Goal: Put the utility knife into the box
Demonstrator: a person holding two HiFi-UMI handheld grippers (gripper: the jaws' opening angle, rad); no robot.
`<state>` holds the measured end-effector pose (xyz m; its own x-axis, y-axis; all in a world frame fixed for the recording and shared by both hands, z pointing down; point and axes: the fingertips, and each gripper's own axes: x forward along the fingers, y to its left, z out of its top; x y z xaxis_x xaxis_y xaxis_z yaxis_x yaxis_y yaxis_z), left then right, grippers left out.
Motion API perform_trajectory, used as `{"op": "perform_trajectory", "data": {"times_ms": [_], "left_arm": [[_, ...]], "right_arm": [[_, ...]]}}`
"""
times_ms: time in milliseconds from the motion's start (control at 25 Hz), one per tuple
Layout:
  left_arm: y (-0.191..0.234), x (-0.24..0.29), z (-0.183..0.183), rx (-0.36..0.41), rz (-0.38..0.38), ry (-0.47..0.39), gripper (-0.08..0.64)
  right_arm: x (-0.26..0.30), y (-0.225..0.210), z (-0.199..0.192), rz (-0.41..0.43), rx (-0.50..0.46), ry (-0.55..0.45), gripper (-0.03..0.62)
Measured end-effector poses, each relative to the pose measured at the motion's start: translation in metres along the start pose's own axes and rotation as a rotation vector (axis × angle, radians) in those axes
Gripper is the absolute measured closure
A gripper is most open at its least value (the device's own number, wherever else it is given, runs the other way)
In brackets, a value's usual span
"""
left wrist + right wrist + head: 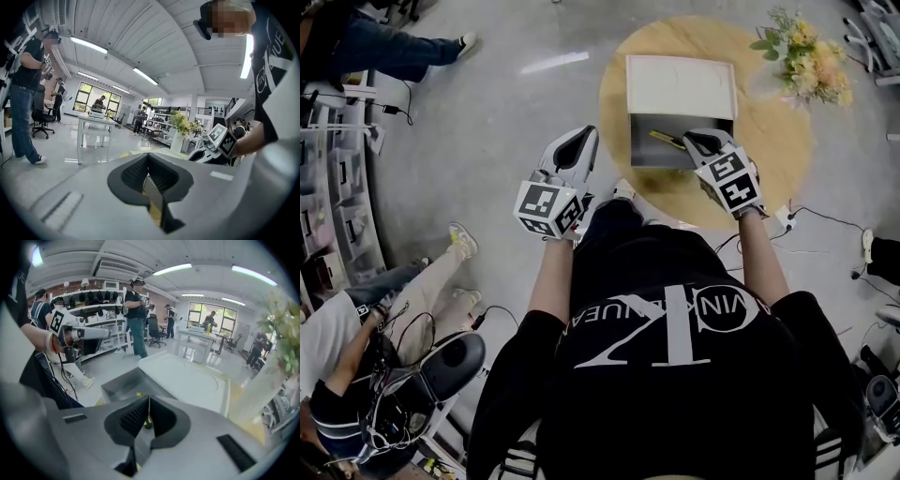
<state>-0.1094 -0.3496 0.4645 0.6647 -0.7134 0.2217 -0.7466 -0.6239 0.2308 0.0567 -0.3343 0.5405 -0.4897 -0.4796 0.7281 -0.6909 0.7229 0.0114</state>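
An open grey box (635,142) stands on the round wooden table (769,141), its white lid (680,84) folded back. The yellow utility knife (666,139) lies inside on the box floor. My right gripper (689,142) hangs over the box's right front part, jaws shut. In the right gripper view its jaws (149,399) meet in a thin line, and the knife (147,423) shows beneath them in the box (119,385). My left gripper (578,141) is shut and hovers left of the table with nothing in it; in its own view the jaws (149,157) touch.
A vase of flowers (811,56) stands on the table's far right. A person's legs (441,272) stretch out on the floor at left beside shelving (337,187). Cables (825,220) trail on the floor at right. The left gripper view shows the flowers (180,124).
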Motion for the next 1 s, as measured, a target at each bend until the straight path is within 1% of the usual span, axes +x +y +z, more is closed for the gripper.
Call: {"op": "perform_trajectory", "data": {"times_ms": [320, 600, 760, 1000], "left_arm": [[-0.006, -0.001, 0.011, 0.021, 0.014, -0.035, 0.549], [-0.016, 0.002, 0.023, 0.051, 0.033, -0.069, 0.549], [-0.021, 0.003, 0.033, 0.083, 0.049, -0.102, 0.549], [-0.025, -0.002, 0.051, 0.136, 0.099, -0.156, 0.549]], "right_arm": [[-0.039, -0.025, 0.013, -0.104, 0.078, -0.115, 0.577], [-0.07, -0.035, 0.023, -0.164, 0.097, -0.203, 0.578], [-0.088, -0.041, 0.031, -0.187, 0.119, -0.265, 0.578], [-0.111, -0.042, 0.042, -0.187, 0.143, -0.351, 0.578]]}}
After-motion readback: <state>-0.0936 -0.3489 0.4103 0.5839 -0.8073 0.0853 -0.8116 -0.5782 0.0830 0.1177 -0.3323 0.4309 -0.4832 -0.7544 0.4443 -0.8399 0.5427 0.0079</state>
